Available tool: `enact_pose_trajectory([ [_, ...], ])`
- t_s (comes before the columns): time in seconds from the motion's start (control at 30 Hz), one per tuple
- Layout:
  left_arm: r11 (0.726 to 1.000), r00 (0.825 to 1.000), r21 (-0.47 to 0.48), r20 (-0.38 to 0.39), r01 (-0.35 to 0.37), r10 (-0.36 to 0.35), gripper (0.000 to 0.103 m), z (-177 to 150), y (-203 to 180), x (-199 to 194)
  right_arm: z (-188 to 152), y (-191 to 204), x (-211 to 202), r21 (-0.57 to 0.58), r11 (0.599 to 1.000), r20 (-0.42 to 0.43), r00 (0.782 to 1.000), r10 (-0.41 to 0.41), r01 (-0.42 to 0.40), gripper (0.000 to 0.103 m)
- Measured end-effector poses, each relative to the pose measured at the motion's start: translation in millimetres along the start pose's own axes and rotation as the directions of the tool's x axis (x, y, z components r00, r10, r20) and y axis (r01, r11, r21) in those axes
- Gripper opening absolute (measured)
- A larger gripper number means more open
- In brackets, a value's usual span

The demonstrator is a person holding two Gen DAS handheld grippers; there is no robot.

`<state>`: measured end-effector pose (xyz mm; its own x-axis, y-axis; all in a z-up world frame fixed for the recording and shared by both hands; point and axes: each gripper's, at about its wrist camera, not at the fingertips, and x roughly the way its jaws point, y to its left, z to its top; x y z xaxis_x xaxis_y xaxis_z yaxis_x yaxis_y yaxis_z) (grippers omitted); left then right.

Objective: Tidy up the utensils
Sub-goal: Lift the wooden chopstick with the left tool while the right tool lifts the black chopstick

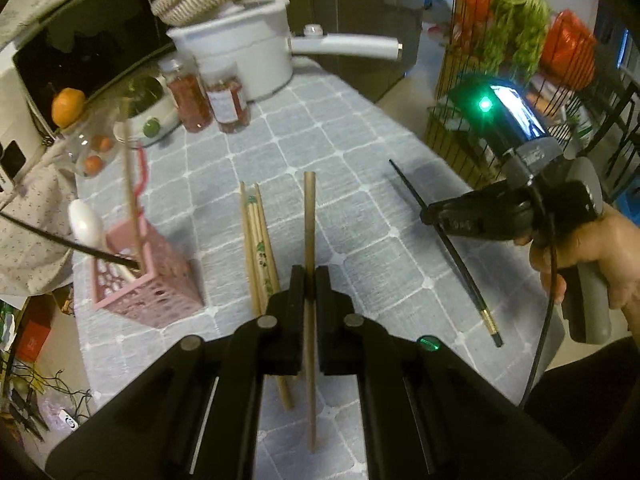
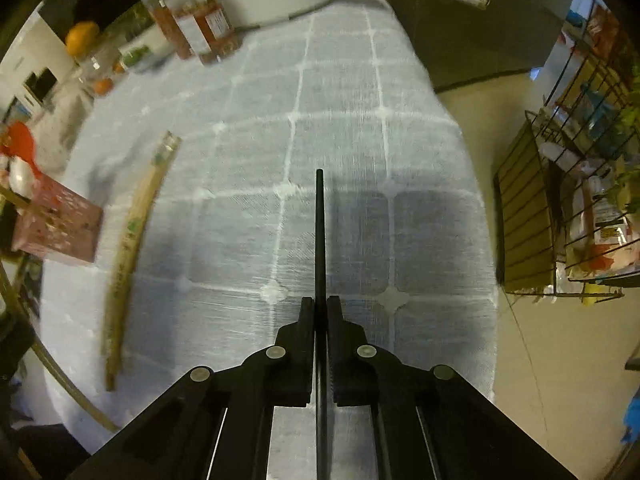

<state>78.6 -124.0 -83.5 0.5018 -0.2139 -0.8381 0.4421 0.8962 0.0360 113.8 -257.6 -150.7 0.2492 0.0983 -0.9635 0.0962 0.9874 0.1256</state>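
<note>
My left gripper (image 1: pixel 310 276) is shut on a plain wooden chopstick (image 1: pixel 309 220), held above the grey checked tablecloth (image 1: pixel 360 140). A bundle of printed wooden chopsticks (image 1: pixel 258 248) lies on the cloth just left of it. Further left stands a pink perforated basket (image 1: pixel 148 280) with a white spoon (image 1: pixel 86 220), a black chopstick (image 1: pixel 48 236) and a thin wooden stick (image 1: pixel 130 184) in it. At the right, a hand holds my right gripper (image 1: pixel 430 214) (image 2: pixel 321 304), shut on a black chopstick (image 1: pixel 464 264) (image 2: pixel 320 232). The wooden bundle (image 2: pixel 136 232) and basket (image 2: pixel 60 224) lie to its left.
A white pot (image 1: pixel 248 60) with a long handle and two red-filled jars (image 1: pixel 208 96) stand at the far end of the table. An orange (image 1: pixel 68 106) and a glass jar sit at the far left. A wire rack (image 1: pixel 520 60) stands beyond the table's right edge.
</note>
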Motion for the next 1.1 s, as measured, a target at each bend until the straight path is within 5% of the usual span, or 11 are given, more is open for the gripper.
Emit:
enact_pose_trajectory([
  [0.27,0.996,0.99,-0.077,0.137,0.046,-0.035,0.005,-13.6,28.1,-41.6,-14.6,12.9,-65.6,-0.028,0.998,0.164,0.985,0.06,-0.056,0.006],
  [0.4,0.993,0.97,-0.108,0.241,0.041,-0.013,0.005,-21.9,44.3,-61.9,-28.4,26.6,-96.8,-0.073,0.992,0.243,0.963,0.117,-0.102,0.005],
  [0.77,0.977,0.929,-0.204,0.369,0.06,0.02,0.005,-25.8,82.3,-100.0,-40.8,80.8,-138.8,-0.227,0.967,0.379,0.905,0.194,-0.112,0.005],
  [1.1,0.948,0.843,-0.316,0.5,-0.037,0.199,0.005,-19.1,120.8,-128.6,-32.8,122.0,-158.3,-0.311,0.942,0.389,0.887,0.247,-0.125,0.006],
])
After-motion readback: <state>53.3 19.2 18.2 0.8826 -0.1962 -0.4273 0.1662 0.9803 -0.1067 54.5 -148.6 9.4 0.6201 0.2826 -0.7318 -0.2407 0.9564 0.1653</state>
